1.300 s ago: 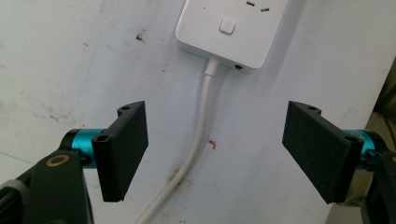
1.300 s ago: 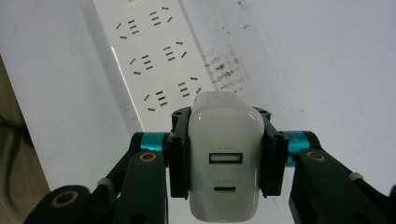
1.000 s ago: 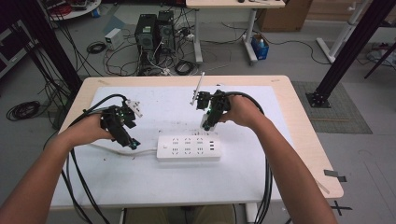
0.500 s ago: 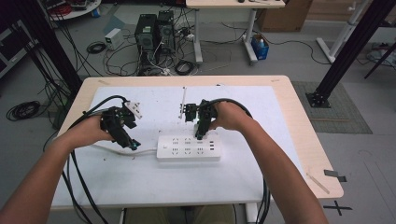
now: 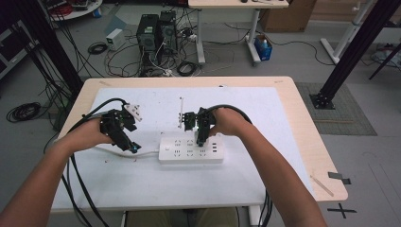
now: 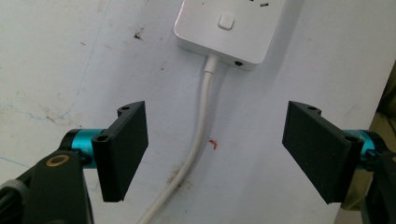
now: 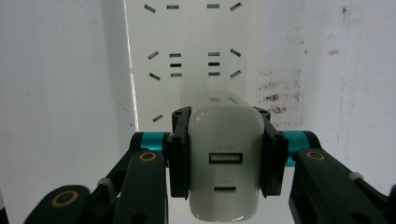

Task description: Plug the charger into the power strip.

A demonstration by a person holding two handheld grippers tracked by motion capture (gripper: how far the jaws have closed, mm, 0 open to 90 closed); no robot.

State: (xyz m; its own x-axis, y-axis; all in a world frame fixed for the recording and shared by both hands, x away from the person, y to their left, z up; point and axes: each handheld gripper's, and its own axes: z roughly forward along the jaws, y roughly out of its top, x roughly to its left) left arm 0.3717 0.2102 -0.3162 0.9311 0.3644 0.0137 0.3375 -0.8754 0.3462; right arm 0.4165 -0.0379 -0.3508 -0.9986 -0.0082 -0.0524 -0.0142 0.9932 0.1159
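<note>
Lowered since the earlier frame, the right hand-held gripper (image 7: 226, 161) clamps the white charger (image 7: 225, 163) just above the power strip (image 5: 190, 150).

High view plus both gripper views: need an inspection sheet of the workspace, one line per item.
Surface: white mat on a wooden table; dark specks and a small red mark.
Job's things: white power strip lying flat; white USB charger held over its sockets.
Clutter: nothing seen on the mat.
Grippers: left gripper open, astride the strip's cord; right gripper shut on the charger.
Cables: strip's white cord runs between the left jaws; black gripper cables trail off the table's near edge.
Surroundings: computer towers, floor cables, black frame posts.
</note>
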